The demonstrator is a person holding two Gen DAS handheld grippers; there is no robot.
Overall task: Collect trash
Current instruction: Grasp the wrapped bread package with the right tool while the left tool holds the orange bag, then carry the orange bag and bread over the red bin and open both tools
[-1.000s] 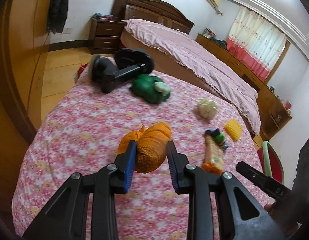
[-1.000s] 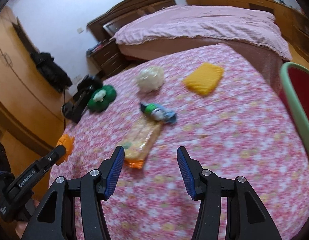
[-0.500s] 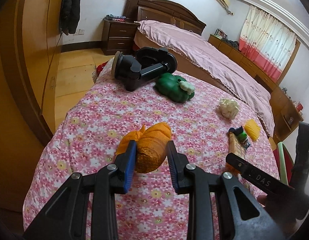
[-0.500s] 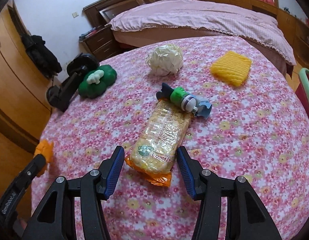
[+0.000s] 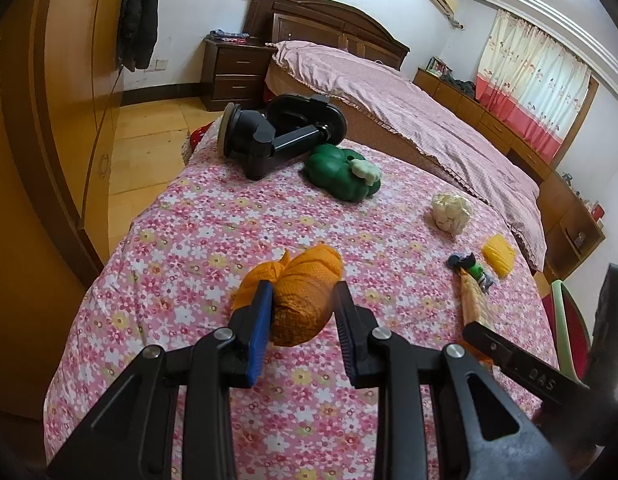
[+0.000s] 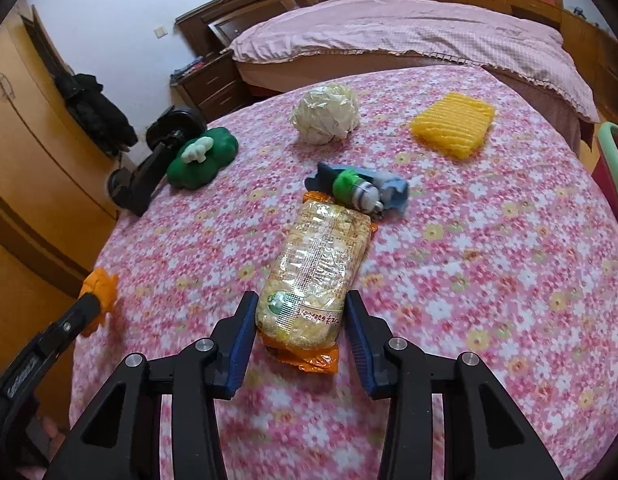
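Surface: a table (image 6: 509,280) under a pink floral cloth, with a rounded edge.
Left gripper (image 5: 303,320): clamped on an orange mesh bundle (image 5: 305,292), held above the cloth near the table's left edge.
Right gripper (image 6: 299,334): jaws apart, one on each side of the near end of a clear snack packet (image 6: 317,264); I cannot tell whether the pads touch it.
Snack packet: lies flat around the middle of the table, its far end touching a small blue-and-green wrapper (image 6: 357,190).
Far edge of the table: a crumpled white paper ball (image 6: 325,114) and a yellow ridged piece (image 6: 453,124), well apart.
Far left corner: a green lumpy object (image 6: 203,160) with a white bit on top, just beside a black suction mount (image 5: 277,138).
Right edge: the pale green rim of a red bin (image 6: 613,160) shows beside the table.
Room: a bed with a pink cover (image 5: 409,108) and dark wooden headboard beyond the table, a nightstand (image 5: 233,72), orange wardrobe doors at left, a dark coat (image 5: 139,12) hanging, red-and-white curtains (image 5: 529,84), wooden floor.
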